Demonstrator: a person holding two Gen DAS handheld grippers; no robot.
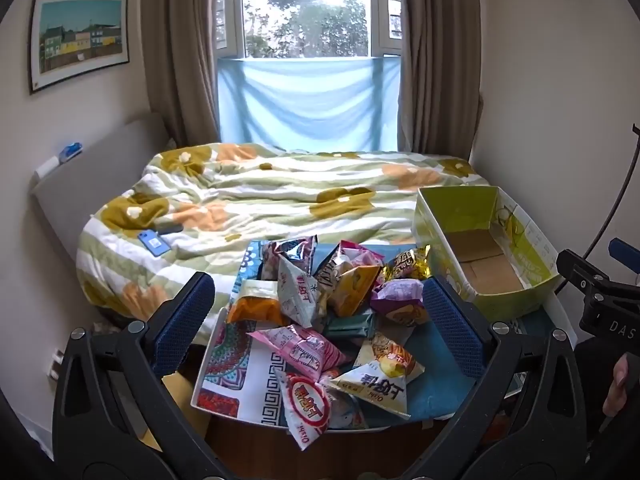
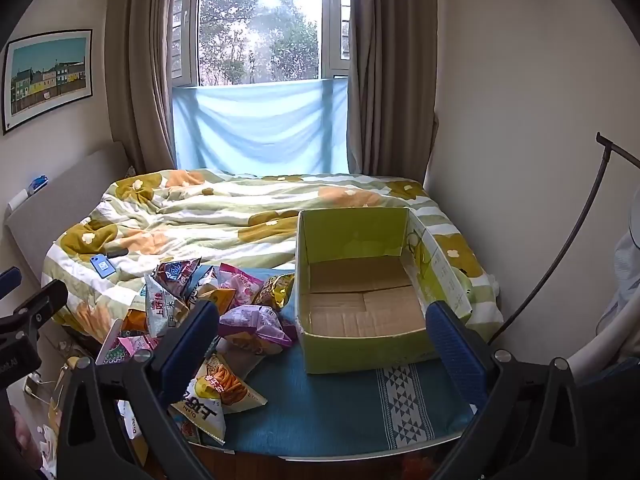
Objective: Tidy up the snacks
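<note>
Nearest the viewer, the left gripper (image 1: 320,312) hovers with its jaws wide apart and nothing between them, framing a loose pile of snack packets (image 1: 320,312) on a small table (image 1: 436,396) covered in blue patterned cloth. The right gripper (image 2: 320,344) also stands fully open and empty, facing the cardboard box (image 2: 360,272).

The packets are puffed foil and plastic pillow bags, likely very light, soft and crinkly, with slippery skins and crushable contents. A gentle pinch on a flat crimped end seam looks safest.

The white and yellow packet (image 1: 376,384) at the pile's near edge lies with its long axis running left to right, one pointed corner toward the box. The pink packet (image 1: 298,346), just left of it, slants diagonally.

The box sits directly right of the pile, touching its outer bags, mouth up and empty, its long axis running away from the viewer toward the bed (image 1: 260,196) beyond.
</note>
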